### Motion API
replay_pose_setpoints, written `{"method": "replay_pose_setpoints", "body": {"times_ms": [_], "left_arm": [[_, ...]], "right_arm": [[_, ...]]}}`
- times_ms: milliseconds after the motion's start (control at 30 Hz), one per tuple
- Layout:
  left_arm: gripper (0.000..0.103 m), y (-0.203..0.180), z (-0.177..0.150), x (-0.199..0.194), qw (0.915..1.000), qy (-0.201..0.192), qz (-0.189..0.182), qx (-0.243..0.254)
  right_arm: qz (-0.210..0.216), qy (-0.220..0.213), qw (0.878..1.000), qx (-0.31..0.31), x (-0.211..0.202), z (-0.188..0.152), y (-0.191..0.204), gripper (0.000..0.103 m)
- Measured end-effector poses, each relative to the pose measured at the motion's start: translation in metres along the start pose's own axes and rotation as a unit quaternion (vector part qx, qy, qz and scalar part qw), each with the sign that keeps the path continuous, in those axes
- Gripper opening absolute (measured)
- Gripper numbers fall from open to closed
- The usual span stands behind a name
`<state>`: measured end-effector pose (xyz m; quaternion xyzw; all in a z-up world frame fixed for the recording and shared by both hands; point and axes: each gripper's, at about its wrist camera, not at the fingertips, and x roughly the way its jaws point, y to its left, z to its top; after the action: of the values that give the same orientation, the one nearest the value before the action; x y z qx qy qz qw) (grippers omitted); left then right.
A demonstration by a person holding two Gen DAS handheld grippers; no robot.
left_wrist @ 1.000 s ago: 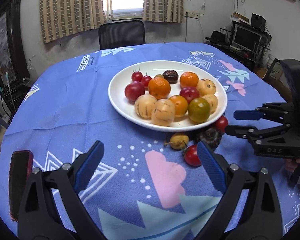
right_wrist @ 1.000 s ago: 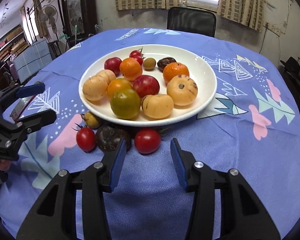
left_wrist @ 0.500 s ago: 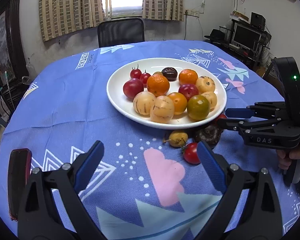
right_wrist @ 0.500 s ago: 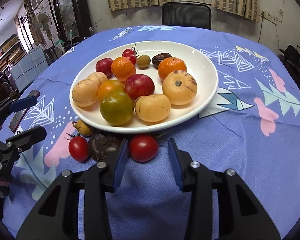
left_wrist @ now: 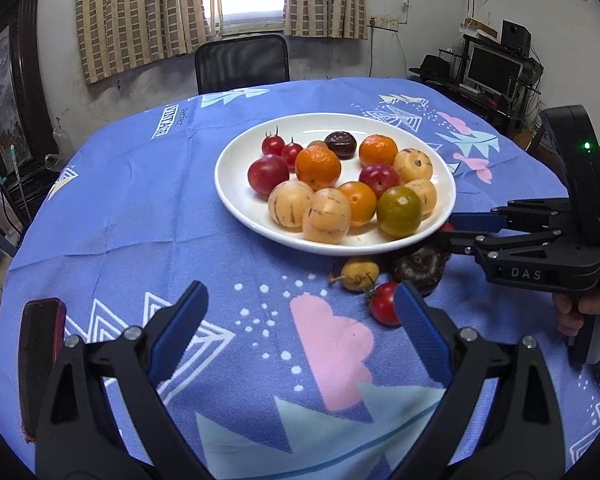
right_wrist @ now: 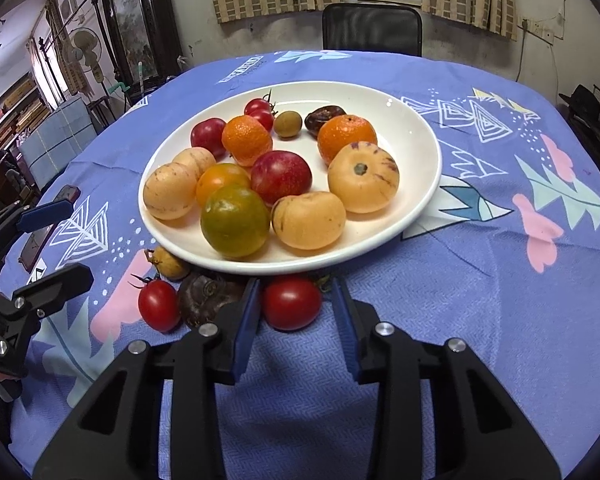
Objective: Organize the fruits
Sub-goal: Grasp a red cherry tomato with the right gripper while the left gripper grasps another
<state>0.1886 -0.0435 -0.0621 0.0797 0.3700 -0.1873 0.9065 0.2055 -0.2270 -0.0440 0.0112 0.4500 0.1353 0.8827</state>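
- We see the right claw (right_wrist: 294, 304) spread around a red tomato (right_wrist: 291, 302) on the counter (right_wrist: 480, 300), not pinching.
- Just ahead, the plate (right_wrist: 412, 152) rim blocks; a dark fruit (right_wrist: 204, 298) crowds its left finger.
- Left claw (left_wrist: 300, 320) spread, empty; another tomato (left_wrist: 384, 308) by its right finger.

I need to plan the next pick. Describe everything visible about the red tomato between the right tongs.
The red tomato is small, oval, smooth and glossy, with a highlight on its skin and a bit of green stem at its far right side. It lies on the blue tablecloth just in front of the white plate rim, off the plate. The right tongs bracket it, one blue pad on each side; the left pad looks very close or touching, the right shows a gap. A dark brown fruit sits just left.
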Motion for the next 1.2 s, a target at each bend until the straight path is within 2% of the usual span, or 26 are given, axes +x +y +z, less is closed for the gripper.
{"method": "replay_pose_setpoints", "body": {"times_ms": [300,500,633,733,867,1033,1200], "left_arm": [[0.096,-0.001,0.000,0.002,1.0000,-0.001,0.001,0.002],[0.096,-0.003,-0.001,0.001,1.0000,0.000,-0.003,0.004],[0.096,-0.005,-0.001,-0.001,1.0000,-0.002,-0.007,0.006],[0.096,-0.008,-0.003,0.001,0.9999,0.003,-0.005,0.012],[0.096,-0.012,-0.003,0.002,0.9998,0.004,-0.007,0.018],[0.096,-0.016,-0.004,0.004,0.9997,0.007,-0.007,0.024],[0.096,-0.016,-0.004,0.001,0.9997,0.003,-0.010,0.023]], "right_arm": [[-0.038,0.007,0.999,-0.029,0.001,0.002,0.013,0.037],[-0.032,0.020,0.999,-0.011,0.009,0.005,0.011,0.037],[-0.047,0.022,0.998,-0.023,0.008,0.005,0.016,0.037],[-0.039,0.023,0.999,-0.008,0.010,0.006,0.012,0.037],[-0.047,0.021,0.998,-0.019,0.009,0.005,0.017,0.037],[-0.028,0.026,0.999,0.008,0.012,0.005,0.008,0.037],[-0.014,0.038,0.999,0.008,0.004,0.000,0.009,0.032]]}}
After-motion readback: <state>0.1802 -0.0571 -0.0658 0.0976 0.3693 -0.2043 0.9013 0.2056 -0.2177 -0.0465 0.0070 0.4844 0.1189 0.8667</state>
